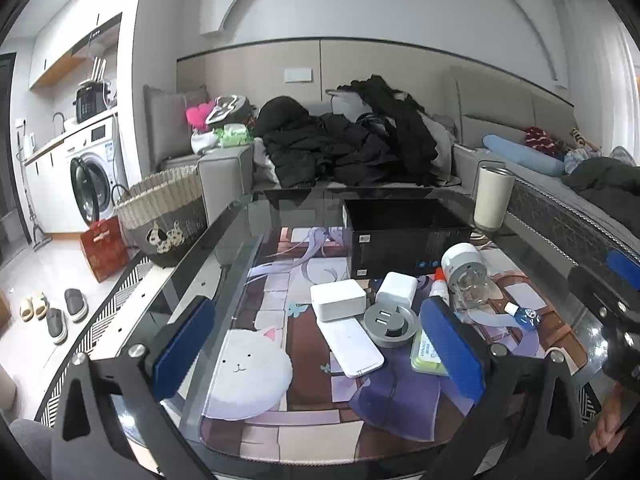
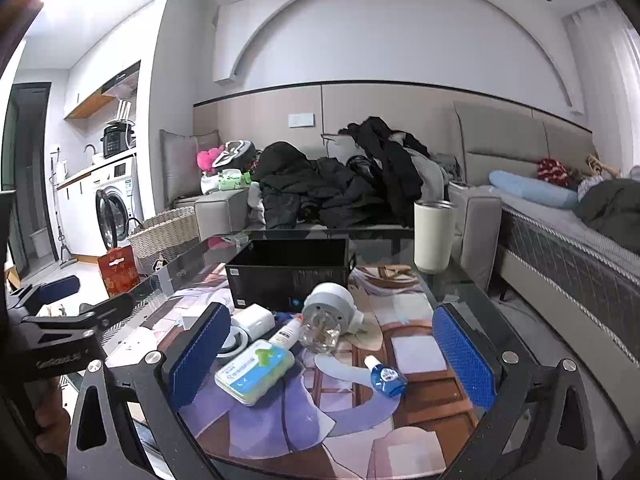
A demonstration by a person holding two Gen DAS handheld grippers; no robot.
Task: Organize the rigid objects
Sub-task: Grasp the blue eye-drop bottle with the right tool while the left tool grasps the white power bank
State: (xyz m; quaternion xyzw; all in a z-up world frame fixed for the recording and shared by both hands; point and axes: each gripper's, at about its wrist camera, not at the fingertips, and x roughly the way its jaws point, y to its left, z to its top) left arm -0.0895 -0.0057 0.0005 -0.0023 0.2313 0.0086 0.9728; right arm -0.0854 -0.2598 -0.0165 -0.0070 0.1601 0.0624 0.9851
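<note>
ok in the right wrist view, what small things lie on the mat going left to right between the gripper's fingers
white charger → green and blue case → white tube → plug-in vaporizer with glass bottle → blue dropper bottle

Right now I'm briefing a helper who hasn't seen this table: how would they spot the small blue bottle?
Start at the open black box on the printed mat. In front of it, small items cluster around a round white plug-in device. The small blue bottle lies on its side apart from them, toward the right: the only blue item, with a white cap.
</note>
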